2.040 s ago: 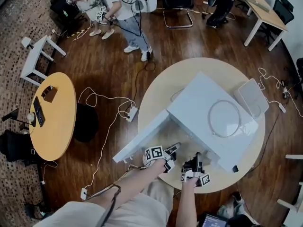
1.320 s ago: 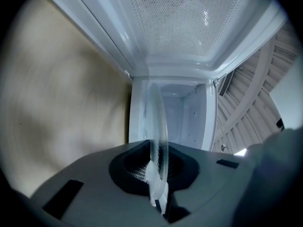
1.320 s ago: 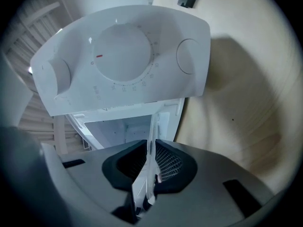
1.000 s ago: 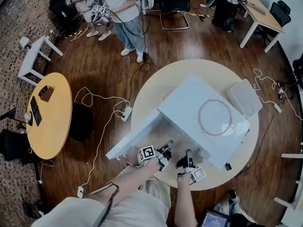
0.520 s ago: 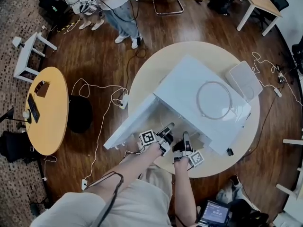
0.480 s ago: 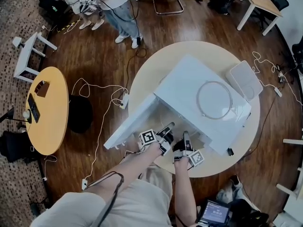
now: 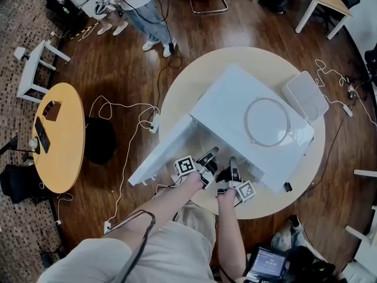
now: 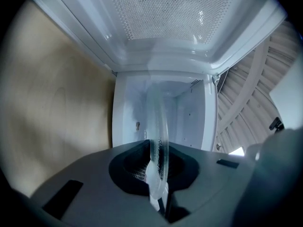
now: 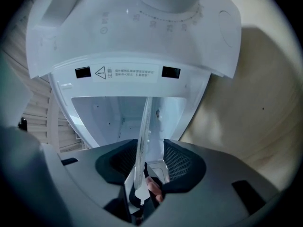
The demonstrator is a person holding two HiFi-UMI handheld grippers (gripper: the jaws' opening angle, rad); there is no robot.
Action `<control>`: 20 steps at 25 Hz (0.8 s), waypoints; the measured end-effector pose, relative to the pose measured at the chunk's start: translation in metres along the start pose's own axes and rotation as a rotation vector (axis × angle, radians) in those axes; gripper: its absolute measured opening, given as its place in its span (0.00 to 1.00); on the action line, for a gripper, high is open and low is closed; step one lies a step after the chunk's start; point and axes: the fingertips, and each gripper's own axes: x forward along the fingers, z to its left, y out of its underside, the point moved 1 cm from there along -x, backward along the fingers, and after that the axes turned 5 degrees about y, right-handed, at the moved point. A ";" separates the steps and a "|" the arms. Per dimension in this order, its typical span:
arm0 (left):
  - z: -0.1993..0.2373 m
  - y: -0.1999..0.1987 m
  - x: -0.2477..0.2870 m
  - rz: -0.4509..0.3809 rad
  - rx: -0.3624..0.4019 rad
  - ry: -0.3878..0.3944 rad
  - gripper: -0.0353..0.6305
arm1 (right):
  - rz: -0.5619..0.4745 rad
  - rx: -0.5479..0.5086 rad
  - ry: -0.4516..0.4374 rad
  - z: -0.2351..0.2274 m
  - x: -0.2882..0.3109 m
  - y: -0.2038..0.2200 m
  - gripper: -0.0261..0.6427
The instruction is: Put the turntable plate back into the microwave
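Observation:
The white microwave (image 7: 235, 108) stands on the round table with its door (image 7: 160, 153) swung open to the left. Both grippers are at its mouth. The clear glass turntable plate (image 8: 158, 136) stands on edge between the jaws of my left gripper (image 7: 210, 155), which is shut on its rim, and it reaches toward the cavity (image 8: 187, 112). In the right gripper view the same plate (image 9: 143, 131) runs edge-on between the jaws of my right gripper (image 7: 233, 163). Those jaws have just been opening, and a gap shows beside the glass.
A round ring-shaped piece (image 7: 267, 121) lies on the microwave's top. A white box (image 7: 304, 96) sits on the beige table (image 7: 188, 81) beside it. A power strip (image 7: 154, 122) and cables lie on the wood floor. A yellow side table (image 7: 56, 137) is at left, and people (image 7: 138, 2) stand beyond.
Both grippers have edged a little closer to the microwave's open front. The head view has shifted, so the microwave sits higher in the picture.

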 end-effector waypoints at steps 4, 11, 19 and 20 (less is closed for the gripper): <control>0.001 -0.002 0.009 0.005 0.002 -0.006 0.10 | -0.017 0.043 0.008 -0.002 0.005 -0.002 0.29; 0.006 -0.006 0.020 0.018 0.008 -0.015 0.10 | -0.028 0.013 0.013 -0.004 0.014 -0.011 0.29; 0.009 -0.011 0.030 0.044 0.025 -0.032 0.10 | -0.043 0.028 0.003 -0.004 0.023 -0.014 0.29; 0.009 -0.011 0.033 0.049 0.028 -0.026 0.10 | -0.046 0.026 0.001 -0.003 0.024 -0.015 0.29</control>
